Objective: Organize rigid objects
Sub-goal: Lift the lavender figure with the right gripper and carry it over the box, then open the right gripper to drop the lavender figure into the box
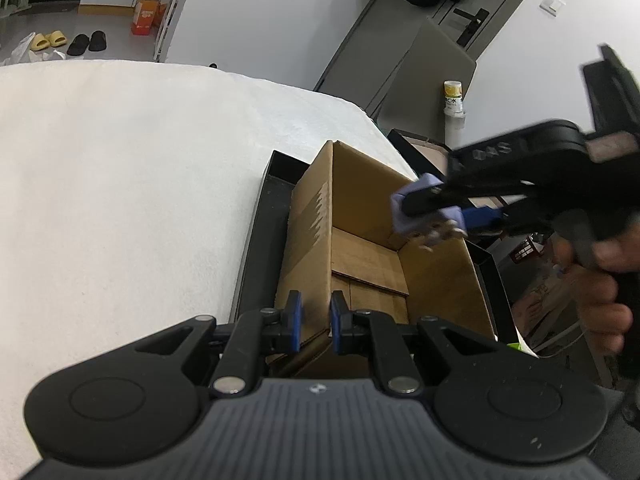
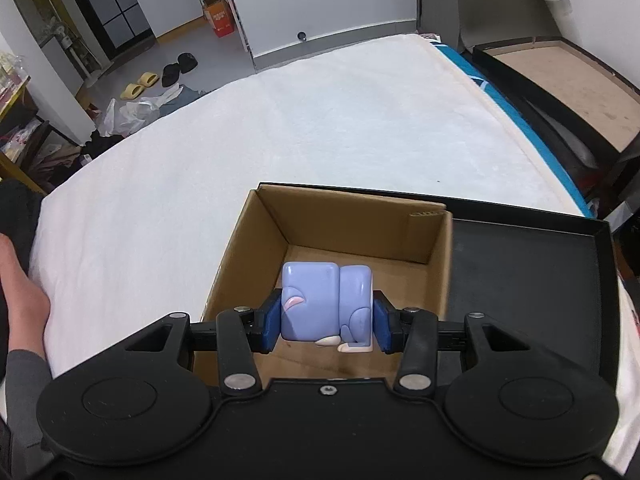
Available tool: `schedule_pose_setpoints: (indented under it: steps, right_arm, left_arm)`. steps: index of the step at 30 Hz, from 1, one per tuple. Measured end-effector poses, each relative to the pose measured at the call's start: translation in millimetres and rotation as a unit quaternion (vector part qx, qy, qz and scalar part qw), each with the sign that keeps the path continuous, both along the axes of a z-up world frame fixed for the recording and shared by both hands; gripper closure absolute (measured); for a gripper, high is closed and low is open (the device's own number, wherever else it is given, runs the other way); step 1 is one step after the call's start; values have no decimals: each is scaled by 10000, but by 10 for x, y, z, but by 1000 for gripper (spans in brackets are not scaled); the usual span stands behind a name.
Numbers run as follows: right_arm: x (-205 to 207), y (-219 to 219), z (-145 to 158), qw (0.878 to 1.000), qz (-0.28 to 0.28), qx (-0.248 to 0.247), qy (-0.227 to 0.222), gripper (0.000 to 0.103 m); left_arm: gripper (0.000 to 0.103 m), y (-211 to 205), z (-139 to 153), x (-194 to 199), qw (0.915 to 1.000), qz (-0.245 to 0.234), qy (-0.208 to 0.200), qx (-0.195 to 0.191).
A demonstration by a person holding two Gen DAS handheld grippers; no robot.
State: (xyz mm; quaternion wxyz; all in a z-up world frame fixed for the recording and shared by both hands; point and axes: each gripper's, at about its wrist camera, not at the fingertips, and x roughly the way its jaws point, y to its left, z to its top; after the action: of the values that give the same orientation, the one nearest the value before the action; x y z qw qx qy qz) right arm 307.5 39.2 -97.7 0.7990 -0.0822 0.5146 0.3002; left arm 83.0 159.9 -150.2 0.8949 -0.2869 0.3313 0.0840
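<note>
Right gripper (image 2: 326, 322) clamped on lilac block toy (image 2: 326, 304), hanging over open cardboard box (image 2: 248, 248), 6 o'clock side. Left gripper (image 1: 316, 316) pinched on the box's near wall. Risk: early release bounces the toy against a wall.

Left tool (image 1: 316, 316) shut; right tool (image 2: 326, 320) clamped — tilted down

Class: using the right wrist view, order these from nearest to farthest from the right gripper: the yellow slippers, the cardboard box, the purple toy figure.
1. purple toy figure: clamped in the right gripper.
2. cardboard box: directly below and ahead, open, on the white bed.
3. yellow slippers: on the floor, far upper left.
</note>
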Motion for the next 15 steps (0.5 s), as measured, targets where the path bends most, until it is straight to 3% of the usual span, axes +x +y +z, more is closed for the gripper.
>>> schedule_pose_setpoints:
  steps: [15]
  right_arm:
    - [72,386,-305,9987,349,-345,-96,59]
  left_arm:
    - [89,22,14,22,10000,-35,-8,-2]
